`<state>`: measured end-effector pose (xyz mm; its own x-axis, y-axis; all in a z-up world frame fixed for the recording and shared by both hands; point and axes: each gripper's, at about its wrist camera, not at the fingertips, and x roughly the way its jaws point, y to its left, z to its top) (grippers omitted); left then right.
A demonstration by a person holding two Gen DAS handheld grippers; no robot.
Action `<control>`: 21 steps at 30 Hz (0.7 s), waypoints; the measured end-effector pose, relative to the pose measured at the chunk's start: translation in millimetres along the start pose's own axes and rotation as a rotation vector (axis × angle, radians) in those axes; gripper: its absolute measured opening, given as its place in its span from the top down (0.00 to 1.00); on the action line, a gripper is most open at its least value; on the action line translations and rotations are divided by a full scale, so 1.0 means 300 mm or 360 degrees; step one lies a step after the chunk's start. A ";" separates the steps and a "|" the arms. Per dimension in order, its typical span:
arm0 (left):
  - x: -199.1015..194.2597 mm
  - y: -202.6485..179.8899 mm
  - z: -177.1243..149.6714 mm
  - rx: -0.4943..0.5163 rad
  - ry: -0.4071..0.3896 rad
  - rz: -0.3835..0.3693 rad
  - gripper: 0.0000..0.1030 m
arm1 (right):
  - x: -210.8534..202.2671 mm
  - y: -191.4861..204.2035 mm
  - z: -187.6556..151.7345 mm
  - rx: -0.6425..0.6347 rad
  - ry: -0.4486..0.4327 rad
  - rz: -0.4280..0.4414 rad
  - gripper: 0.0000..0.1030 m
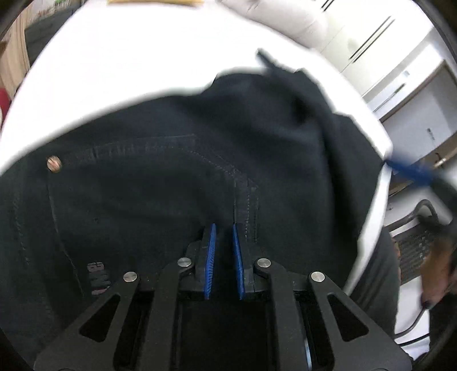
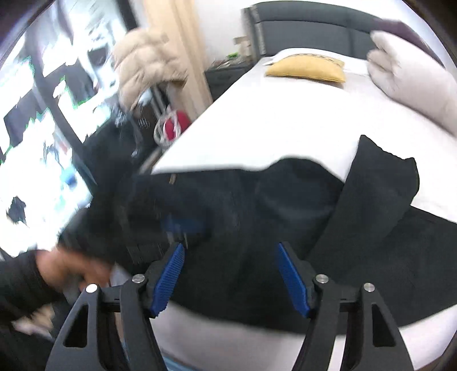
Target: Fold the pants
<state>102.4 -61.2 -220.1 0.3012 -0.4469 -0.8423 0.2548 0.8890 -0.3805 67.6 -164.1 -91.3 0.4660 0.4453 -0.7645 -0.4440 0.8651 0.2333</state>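
Note:
Dark pants (image 1: 171,185) lie crumpled on the white bed (image 1: 128,57), with a metal rivet (image 1: 53,163) and pocket seams showing. My left gripper (image 1: 223,227) is low over them, its blue pads nearly together with dark cloth pinched between them by a stitched seam. In the right wrist view the pants (image 2: 257,205) stretch across the near bed edge, one leg folded over toward the right. My right gripper (image 2: 230,245) hovers above them, jaws wide open and nothing between the pads. The left gripper (image 2: 182,222) shows there only as a blue blur.
A yellow cushion (image 2: 305,70) and a pale pillow (image 2: 414,82) lie at the head of the bed by a dark headboard (image 2: 308,25). A beige jacket (image 2: 145,60) and a red item (image 2: 174,125) stand beside the bed. A hand (image 2: 71,265) is at the lower left.

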 end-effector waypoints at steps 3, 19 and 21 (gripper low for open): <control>0.010 0.035 -0.015 -0.0064 -0.0032 -0.0068 0.89 | 0.028 -0.117 0.091 0.0202 -0.0041 -0.0081 0.32; 0.018 0.078 -0.035 -0.0091 -0.0038 -0.0084 0.89 | 0.486 -0.610 0.532 0.0560 0.0339 -0.0848 0.33; 0.017 0.081 -0.038 -0.0099 -0.0038 -0.0096 0.89 | 0.536 -0.671 0.510 0.0636 0.0409 -0.0876 0.34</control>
<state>99.5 -40.7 -238.0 0.3090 -0.5016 -0.8080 0.2160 0.8644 -0.4540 349.1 -231.3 -169.2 0.3250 -0.1044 -0.9399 0.1393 0.9883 -0.0616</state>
